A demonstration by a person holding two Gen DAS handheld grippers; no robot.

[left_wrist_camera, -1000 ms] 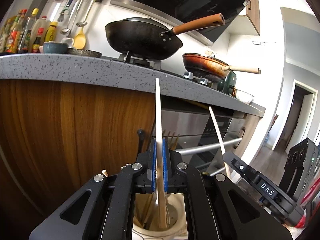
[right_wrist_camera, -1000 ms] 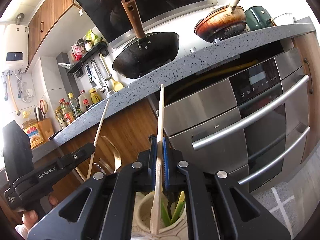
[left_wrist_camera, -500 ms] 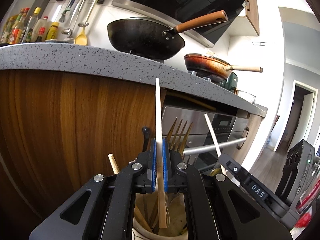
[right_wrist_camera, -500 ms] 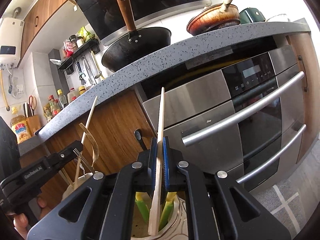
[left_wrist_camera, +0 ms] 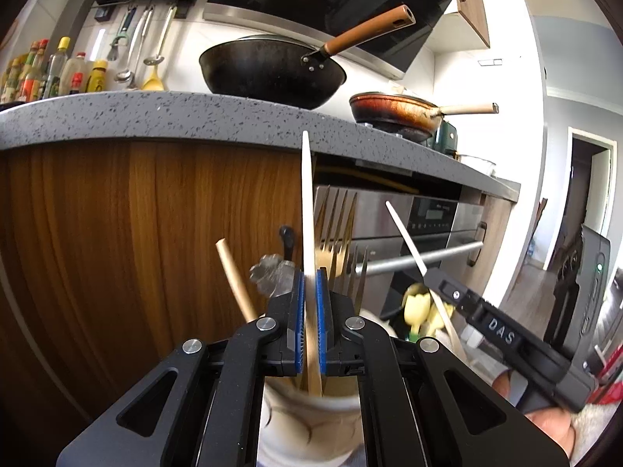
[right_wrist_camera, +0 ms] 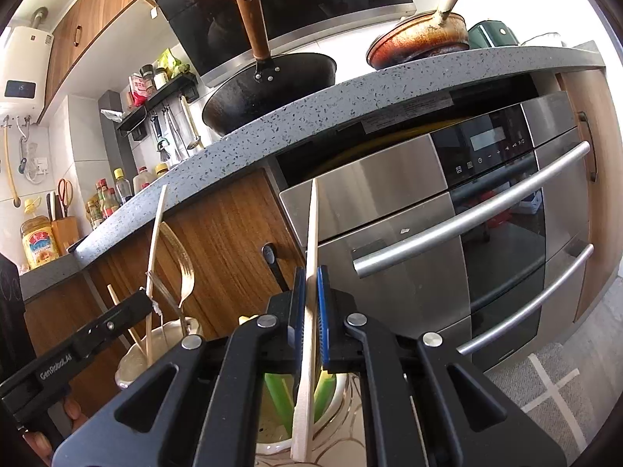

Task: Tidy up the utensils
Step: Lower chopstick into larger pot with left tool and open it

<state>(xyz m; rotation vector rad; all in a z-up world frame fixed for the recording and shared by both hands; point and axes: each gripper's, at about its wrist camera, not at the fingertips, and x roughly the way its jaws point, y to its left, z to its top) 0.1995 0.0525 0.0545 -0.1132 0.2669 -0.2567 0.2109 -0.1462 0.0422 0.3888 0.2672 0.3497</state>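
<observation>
Left gripper (left_wrist_camera: 310, 284): blue pads pinching a pale flat stick (left_wrist_camera: 307, 202), long axis upright, free end at 12 o'clock, lower end at 6 o'clock already inside the mouth of the cream holder (left_wrist_camera: 311, 408) directly beneath. That holder is crowded: a wooden rod (left_wrist_camera: 233, 280) leaning out toward 11 o'clock, gold forks (left_wrist_camera: 335, 229) just right of the stick, a dark handle (left_wrist_camera: 286, 239) behind. Open room for the stick looks like a narrow slot between rod and forks; judged best line is straight down along its own axis, no tilt.

From the right wrist view the same holder (right_wrist_camera: 155, 340) sits at 9 o'clock, with the left gripper's stick (right_wrist_camera: 155, 257) and a gold fork (right_wrist_camera: 186, 268) standing in it.

Right gripper (right_wrist_camera: 308, 311): pads pressed on a second pale flat stick (right_wrist_camera: 309, 311), also upright, upper end at 12 o'clock, broad lower end at 6 o'clock. It hangs over the near rim of a second white holder (right_wrist_camera: 346, 385) carrying green handles (right_wrist_camera: 277, 397). Whether the lower end is inside or just outside the rim I cannot tell; it seems close to the edge. Judgement: nudge away from camera before lowering, else the end may catch the rim.

Each hand is nearest its own holder; the two holders stand side by side, below the counter (right_wrist_camera: 311, 116) edge, in front of the oven (right_wrist_camera: 447, 233). Clearance between the two grippers is modest.
</observation>
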